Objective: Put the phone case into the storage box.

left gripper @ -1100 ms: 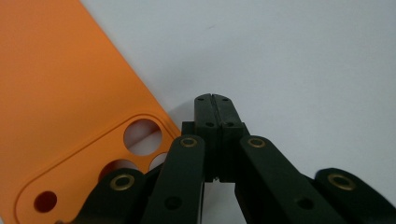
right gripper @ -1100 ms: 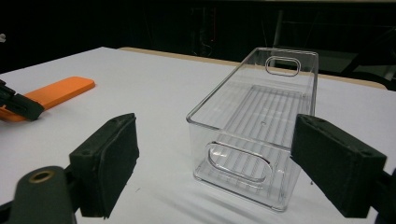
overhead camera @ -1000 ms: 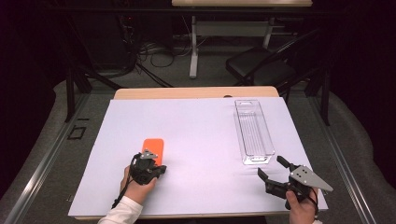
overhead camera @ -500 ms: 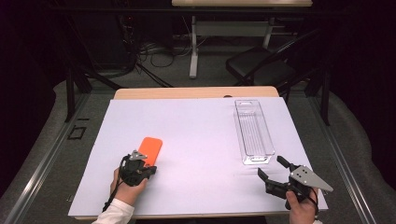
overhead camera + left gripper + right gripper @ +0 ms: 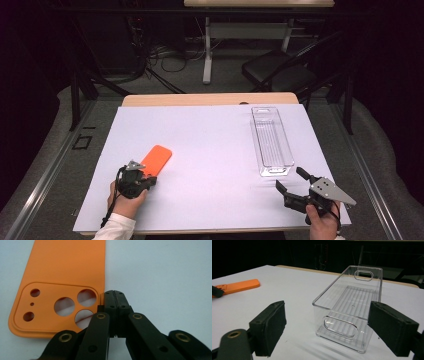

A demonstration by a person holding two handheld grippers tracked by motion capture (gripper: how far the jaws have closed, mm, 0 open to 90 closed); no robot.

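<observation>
Orange phone case point(image 5: 60, 277) lies flat just left of our left gripper point(image 5: 115, 293), whose clenched jaws touch its edge and hold nothing. We should nudge gently, keeping it flat. Our right gripper point(image 5: 327, 327) stands wide apart, empty, facing the clear bin point(image 5: 352, 305).

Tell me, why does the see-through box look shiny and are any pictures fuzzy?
Right gripper view: light glints off the clear box edges, and the near tongs look soft. Left gripper view: the orange phone case is sharp. High view: the room behind is dark.
</observation>
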